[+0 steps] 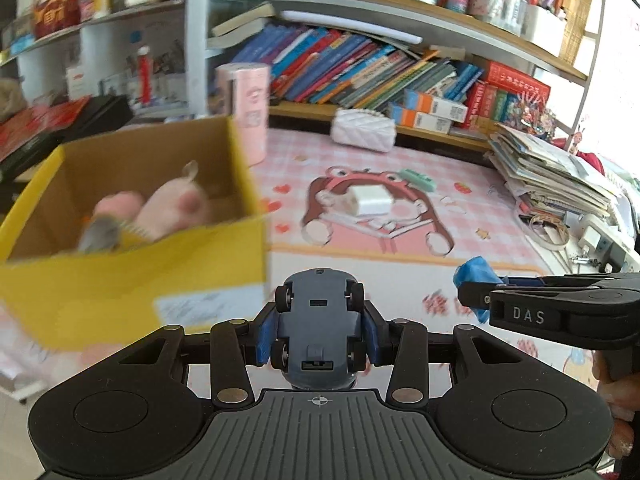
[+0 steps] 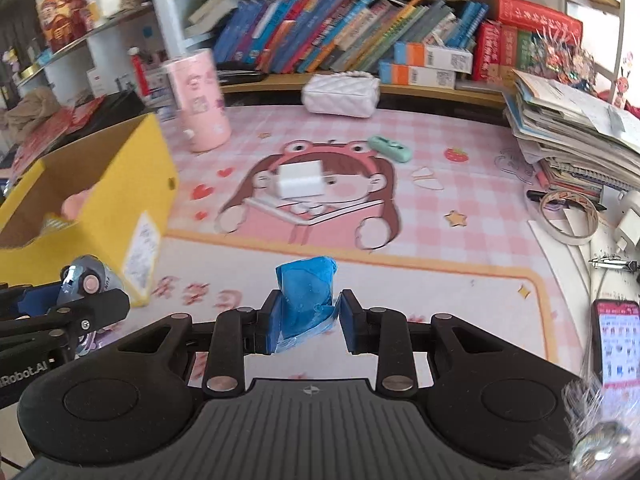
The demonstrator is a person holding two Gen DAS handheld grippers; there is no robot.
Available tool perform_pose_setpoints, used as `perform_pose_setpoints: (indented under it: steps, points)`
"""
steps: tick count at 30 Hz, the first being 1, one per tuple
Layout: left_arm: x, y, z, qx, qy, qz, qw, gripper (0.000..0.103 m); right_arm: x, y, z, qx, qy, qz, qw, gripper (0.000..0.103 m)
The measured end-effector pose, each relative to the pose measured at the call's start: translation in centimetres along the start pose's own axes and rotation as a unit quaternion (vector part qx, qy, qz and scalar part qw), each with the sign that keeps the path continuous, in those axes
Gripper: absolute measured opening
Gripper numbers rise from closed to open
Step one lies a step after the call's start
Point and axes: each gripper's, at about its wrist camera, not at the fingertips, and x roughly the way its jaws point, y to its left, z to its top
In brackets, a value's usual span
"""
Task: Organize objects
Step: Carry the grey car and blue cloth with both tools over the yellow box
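Note:
My left gripper (image 1: 319, 330) is shut on a grey-blue toy car (image 1: 318, 320), held underside up above the mat, just right of the yellow cardboard box (image 1: 132, 280). The box holds a pink plush toy (image 1: 172, 208) and a grey item (image 1: 100, 236). My right gripper (image 2: 307, 322) is shut on a crumpled blue packet (image 2: 306, 294) above the mat's near edge. The box (image 2: 108, 200) and the car (image 2: 86, 280) show at the left of the right wrist view. The right gripper with its packet shows in the left wrist view (image 1: 476, 284).
On the pink cartoon mat (image 2: 440, 216) lie a white charger block (image 2: 300, 180) and a mint green case (image 2: 390, 148). A pink cylinder (image 2: 200, 100), a white quilted pouch (image 2: 340, 94), bookshelves, a paper stack (image 2: 572, 136), tape roll (image 2: 568, 220) and phone (image 2: 618, 344) surround it.

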Motion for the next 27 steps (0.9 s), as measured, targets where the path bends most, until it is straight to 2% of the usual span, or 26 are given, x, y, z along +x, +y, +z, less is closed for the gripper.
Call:
perform_pose_setpoints:
  steps: [12,20,27]
  points:
    - [-5.5,6.5,-5.0,-0.034,0.015,0.022,0.9991,0.041,-3.0,9.6,-5.1,-0.055,0.019,0.036,0.998,0.028]
    - [-8.9,10.3,-7.1,-0.052,0.004,0.046,0.9975,0.041,-4.0,14.5,-7.1,-0.071,0.021,0.06,0.995,0.028]
    - [-10.7,12.3,-7.7,-0.06,-0.014,0.056,0.9965,0.041,-4.8,17.7,-7.8,-0.09,0.013,0.074,0.993,0.028]
